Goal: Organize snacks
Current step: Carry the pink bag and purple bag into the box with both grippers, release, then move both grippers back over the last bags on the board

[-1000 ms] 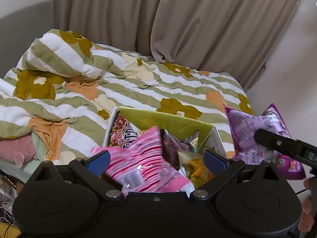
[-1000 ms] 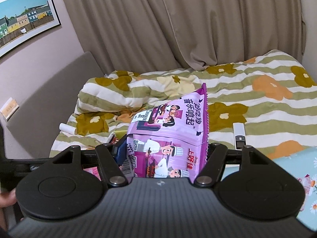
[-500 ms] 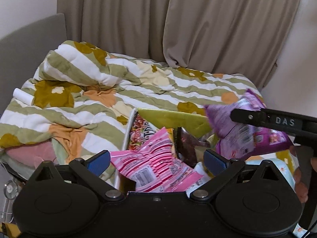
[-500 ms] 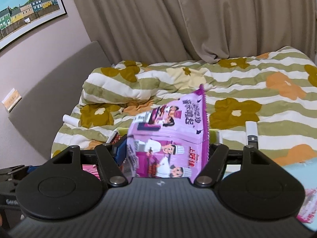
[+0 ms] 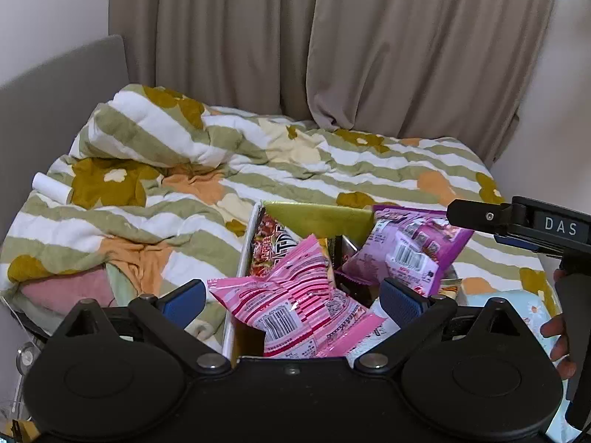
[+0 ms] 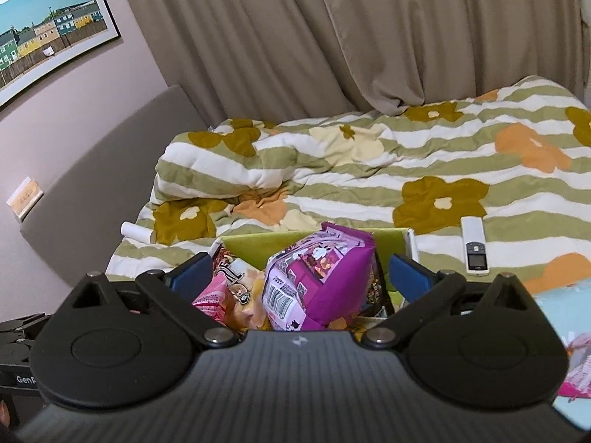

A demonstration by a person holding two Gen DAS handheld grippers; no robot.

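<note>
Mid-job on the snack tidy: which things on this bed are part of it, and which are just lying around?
Part of the job:
purple snack bag, in the box
pink striped snack bag
green-lined box
red snack pack
right gripper, its jaws have just been opening, clear of the purple bag

Lying about:
remote control
white roll
floral duvet

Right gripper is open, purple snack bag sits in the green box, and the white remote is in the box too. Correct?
Not quite. The remote is not in the box; it lies on the striped quilt, outside the green box, as the right wrist view shows. The rest holds: the right gripper has just opened, its jaws clear of the purple snack bag, which sits in the box.
</note>
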